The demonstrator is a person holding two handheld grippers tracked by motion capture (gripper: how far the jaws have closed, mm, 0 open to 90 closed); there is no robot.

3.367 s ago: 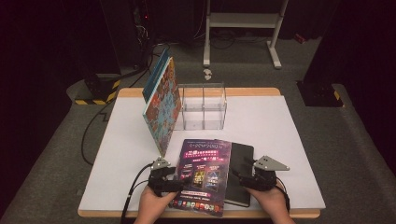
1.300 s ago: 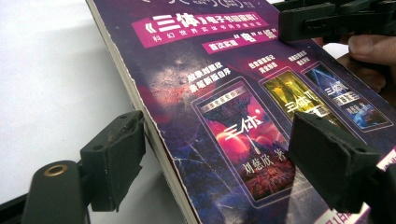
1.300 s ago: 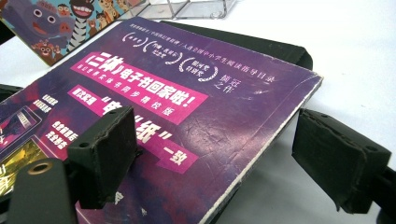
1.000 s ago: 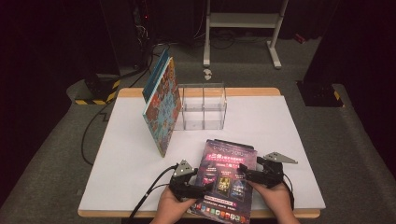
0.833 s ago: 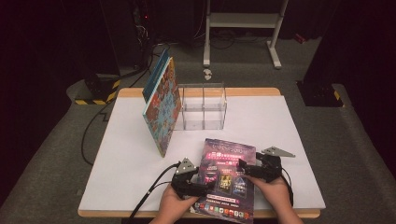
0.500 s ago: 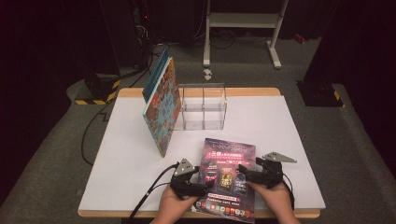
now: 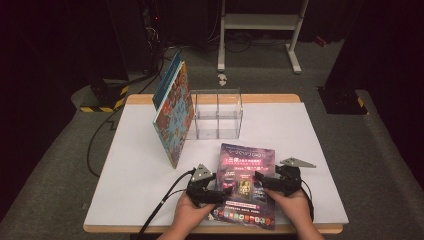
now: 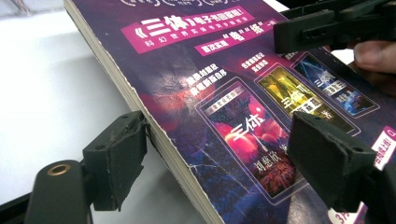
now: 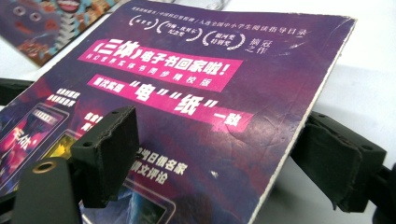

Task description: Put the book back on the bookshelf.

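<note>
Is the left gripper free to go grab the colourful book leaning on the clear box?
Probably not yet: the left gripper straddles the purple book, though the table between looks bare.

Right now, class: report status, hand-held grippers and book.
Left hand-held gripper and right hand-held gripper each straddle a side edge of the purple book. Clear box stands beyond.

A clear acrylic box [image 7: 217, 114] with compartments is sitting at the upper middle of the white surface [image 7: 310, 145]. A colourful picture book [image 7: 173, 120] is leaning on edge just left of it. Beyond, at the frame's top, a white metal stand [image 7: 260, 22] is standing on the grey floor [image 7: 380, 160].
</note>
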